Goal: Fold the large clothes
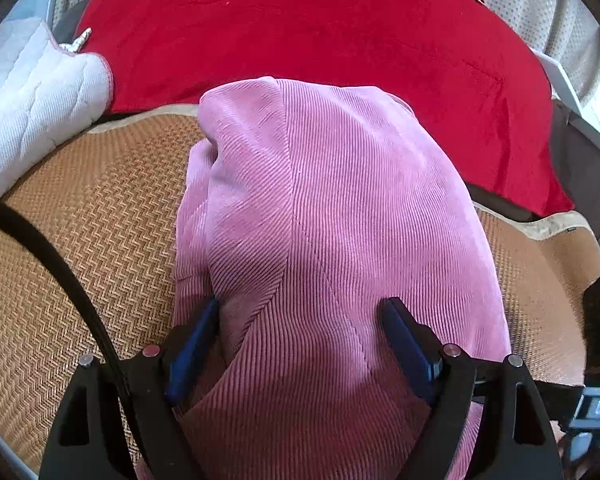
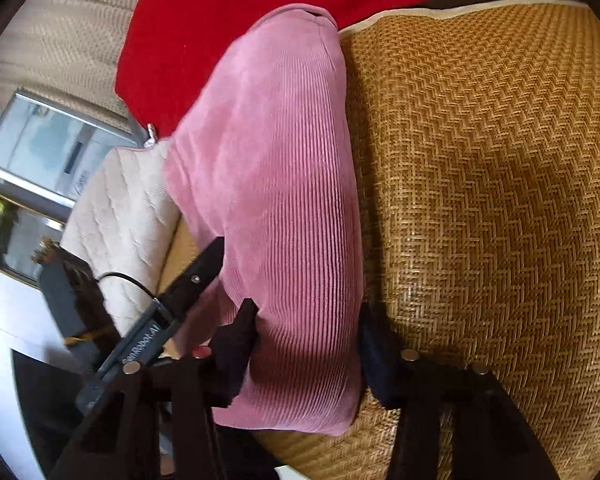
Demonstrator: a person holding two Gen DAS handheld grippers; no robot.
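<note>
A pink corduroy garment lies folded into a long strip on the woven straw mat. My left gripper stands open with its blue fingers on either side of the garment's near end, cloth bulging between them. In the right wrist view the same garment runs away from me, and my right gripper is open around its near end, one finger at each edge. The left gripper also shows in the right wrist view, at the garment's left side.
A red blanket lies beyond the garment. A white quilted cushion sits at the left. The straw mat spreads to the right of the garment. A black cable crosses the left wrist view.
</note>
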